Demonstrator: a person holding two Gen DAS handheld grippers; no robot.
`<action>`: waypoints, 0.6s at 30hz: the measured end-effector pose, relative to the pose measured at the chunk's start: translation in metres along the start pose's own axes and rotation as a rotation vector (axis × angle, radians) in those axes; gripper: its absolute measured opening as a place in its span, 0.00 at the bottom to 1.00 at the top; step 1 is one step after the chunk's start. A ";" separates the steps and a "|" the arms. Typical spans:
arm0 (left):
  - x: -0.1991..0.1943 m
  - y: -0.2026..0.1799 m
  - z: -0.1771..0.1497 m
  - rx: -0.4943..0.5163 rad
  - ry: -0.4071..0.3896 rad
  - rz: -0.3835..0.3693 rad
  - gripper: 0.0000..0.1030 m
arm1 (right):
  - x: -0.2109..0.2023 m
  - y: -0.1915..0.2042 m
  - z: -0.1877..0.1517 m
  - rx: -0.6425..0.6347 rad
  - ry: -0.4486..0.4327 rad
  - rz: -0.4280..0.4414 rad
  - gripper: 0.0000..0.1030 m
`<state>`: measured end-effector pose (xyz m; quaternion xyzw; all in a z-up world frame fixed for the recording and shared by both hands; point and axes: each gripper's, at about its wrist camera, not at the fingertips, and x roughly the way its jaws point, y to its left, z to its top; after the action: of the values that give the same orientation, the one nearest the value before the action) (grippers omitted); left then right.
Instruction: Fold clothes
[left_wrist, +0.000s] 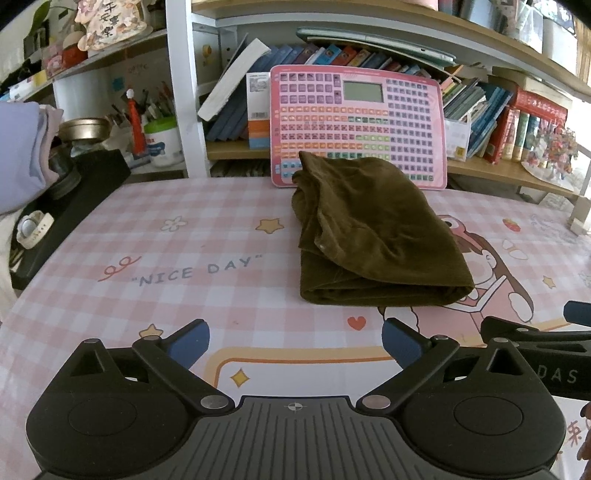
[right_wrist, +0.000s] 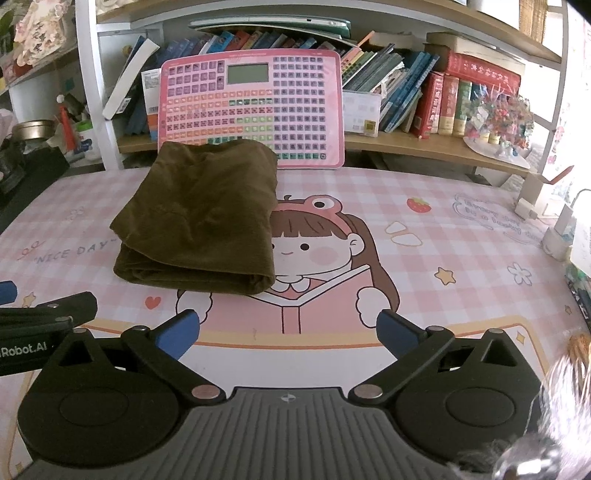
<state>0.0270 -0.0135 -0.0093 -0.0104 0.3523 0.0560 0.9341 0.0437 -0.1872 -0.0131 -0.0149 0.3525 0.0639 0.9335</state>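
A dark olive-brown garment (left_wrist: 373, 236) lies folded in a thick rectangle on the pink checked table mat (left_wrist: 184, 236), its far end touching a pink keyboard board. It also shows in the right wrist view (right_wrist: 203, 218). My left gripper (left_wrist: 295, 343) is open and empty, held back from the garment's near fold. My right gripper (right_wrist: 288, 330) is open and empty, to the near right of the garment. The right gripper's side shows at the right edge of the left wrist view (left_wrist: 535, 339), and the left gripper's side shows at the left edge of the right wrist view (right_wrist: 44, 317).
A pink keyboard board (left_wrist: 358, 125) leans on the bookshelf behind the garment. Books (right_wrist: 424, 92) fill the shelf. A black box with a watch (left_wrist: 33, 229) and jars sits at the left. White chargers (right_wrist: 554, 236) and a flower ornament (right_wrist: 498, 118) are at the right.
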 end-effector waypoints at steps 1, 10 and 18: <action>0.000 0.000 0.000 0.001 0.001 0.000 1.00 | 0.000 0.000 0.000 0.001 0.001 -0.001 1.00; 0.001 0.000 0.000 0.001 0.003 0.000 1.00 | 0.001 -0.001 0.000 0.005 0.004 -0.001 1.00; 0.001 0.000 0.000 0.000 0.008 0.002 1.00 | 0.001 -0.001 0.000 0.005 0.009 -0.001 1.00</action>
<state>0.0274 -0.0136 -0.0102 -0.0104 0.3559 0.0571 0.9327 0.0441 -0.1878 -0.0138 -0.0130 0.3568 0.0625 0.9320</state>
